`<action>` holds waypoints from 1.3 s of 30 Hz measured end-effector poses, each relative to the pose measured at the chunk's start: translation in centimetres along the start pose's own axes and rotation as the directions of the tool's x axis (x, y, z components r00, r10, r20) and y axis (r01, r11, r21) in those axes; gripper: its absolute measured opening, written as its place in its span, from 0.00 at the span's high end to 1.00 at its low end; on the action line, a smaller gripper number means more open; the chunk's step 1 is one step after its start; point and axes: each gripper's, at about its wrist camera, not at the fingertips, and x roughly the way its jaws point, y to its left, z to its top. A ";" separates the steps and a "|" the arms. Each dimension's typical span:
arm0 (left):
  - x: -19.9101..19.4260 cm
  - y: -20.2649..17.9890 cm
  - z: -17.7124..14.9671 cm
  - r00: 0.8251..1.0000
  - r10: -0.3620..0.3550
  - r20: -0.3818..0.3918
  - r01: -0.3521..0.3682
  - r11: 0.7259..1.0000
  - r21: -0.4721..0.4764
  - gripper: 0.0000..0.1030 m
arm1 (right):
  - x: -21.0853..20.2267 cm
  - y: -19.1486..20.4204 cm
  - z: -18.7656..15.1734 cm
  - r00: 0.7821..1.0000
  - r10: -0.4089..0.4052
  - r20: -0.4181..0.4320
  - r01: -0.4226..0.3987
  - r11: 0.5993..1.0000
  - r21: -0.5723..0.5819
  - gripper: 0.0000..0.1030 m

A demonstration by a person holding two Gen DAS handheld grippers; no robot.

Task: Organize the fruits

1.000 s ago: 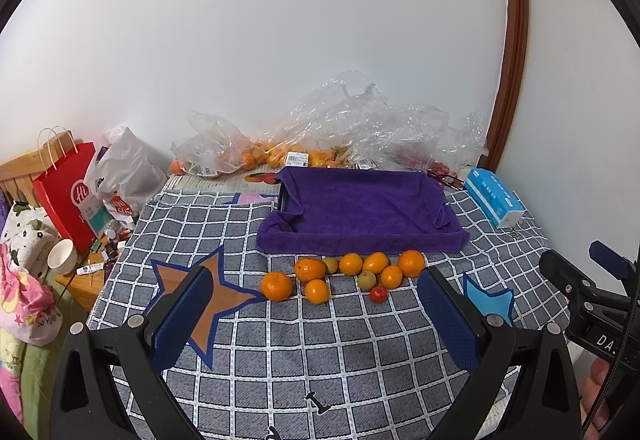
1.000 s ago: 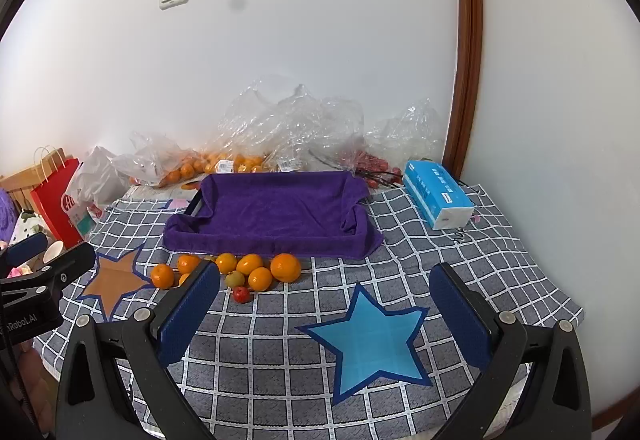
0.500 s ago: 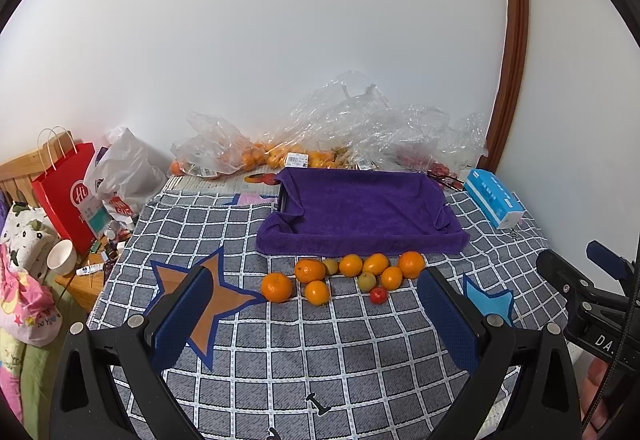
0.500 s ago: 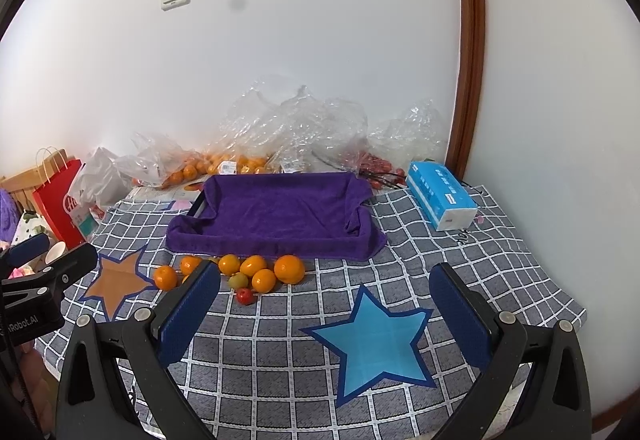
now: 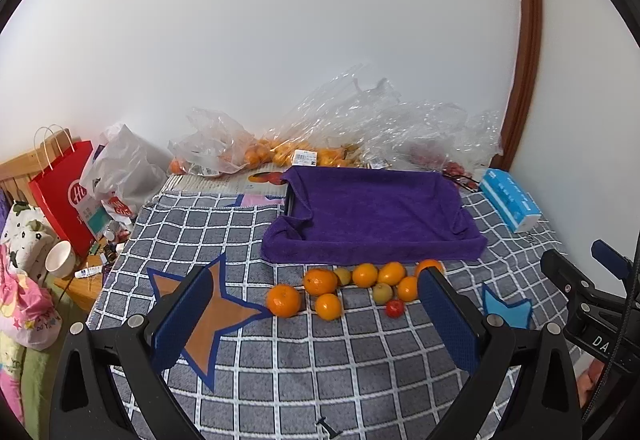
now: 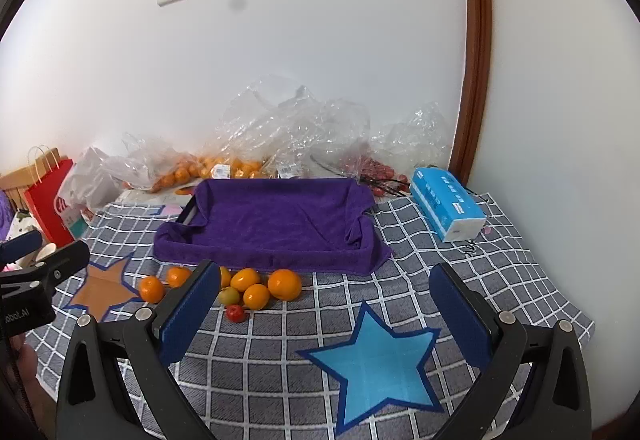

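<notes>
A: Nine or so fruits sit loose on the checked cloth: oranges [image 5: 283, 300], a greenish fruit [image 5: 382, 293] and one small red fruit [image 5: 395, 308], just in front of the purple towel-lined tray [image 5: 376, 216].

B: Tray's got nothing in it! Left gripper [image 5: 316, 320] released, jaws wide, holding nothing.

A: Right gripper [image 6: 326, 314] likewise spread and unloaded. Compared with a second ago, the right view has crept nearer the pile; the fruits haven't budged.

B: So I'd call this the approach. No pick made yet, sorting hasn't started.
</notes>
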 end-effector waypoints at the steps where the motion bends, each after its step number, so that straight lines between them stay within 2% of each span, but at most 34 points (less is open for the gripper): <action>1: 0.5 0.2 0.1 1.000 0.002 -0.002 -0.002 1.000 -0.005 0.01 | 0.5 0.0 0.1 1.000 0.003 -0.005 -0.003 1.000 0.001 0.00; 5: 2.6 1.0 0.2 0.999 0.027 -0.019 -0.027 1.000 -0.012 0.01 | 3.0 -0.1 0.3 1.000 -0.009 -0.028 0.009 1.000 0.003 0.03; 14: 8.0 3.8 0.1 0.991 0.067 -0.118 -0.071 0.997 -0.035 0.01 | 9.2 -0.1 -0.3 0.985 0.060 -0.159 -0.057 0.998 0.024 0.12; 17: 9.7 4.8 -0.3 0.985 0.073 -0.154 -0.081 0.995 -0.049 0.01 | 11.6 0.4 -0.9 0.973 0.088 -0.214 -0.083 0.996 0.033 0.21; 21: 11.6 6.1 -1.1 0.978 0.068 -0.196 -0.082 0.995 -0.065 0.02 | 14.8 1.1 -1.7 0.947 0.148 -0.284 -0.133 0.989 0.070 0.26; 24: 12.4 7.0 -1.7 0.976 0.065 -0.209 -0.083 0.993 -0.079 0.02 | 17.0 1.5 -2.1 0.928 0.183 -0.324 -0.156 0.982 0.108 0.34; 30: 13.6 7.9 -2.4 0.971 0.028 -0.236 -0.055 0.993 -0.107 0.02 | 20.1 2.5 -2.8 0.907 0.199 -0.371 -0.164 0.979 0.124 0.41; 31: 13.7 7.9 -2.5 0.970 0.019 -0.241 -0.047 0.993 -0.113 0.02 | 20.5 2.6 -3.0 0.903 0.192 -0.383 -0.159 0.980 0.116 0.47; 32: 13.9 7.8 -2.6 0.969 0.007 -0.246 -0.037 0.993 -0.116 0.02 | 20.6 2.6 -3.1 0.902 0.187 -0.390 -0.155 0.982 0.111 0.53; 35: 14.5 7.1 -2.8 0.966 -0.023 -0.257 -0.005 0.994 -0.107 0.02 | 20.1 1.9 -3.2 0.903 0.201 -0.381 -0.167 0.978 0.122 0.56; 39: 15.4 5.8 -3.0 0.958 -0.047 -0.282 0.025 0.996 -0.080 0.03 | 19.0 1.0 -2.7 0.918 0.152 -0.366 -0.129 0.988 0.087 0.56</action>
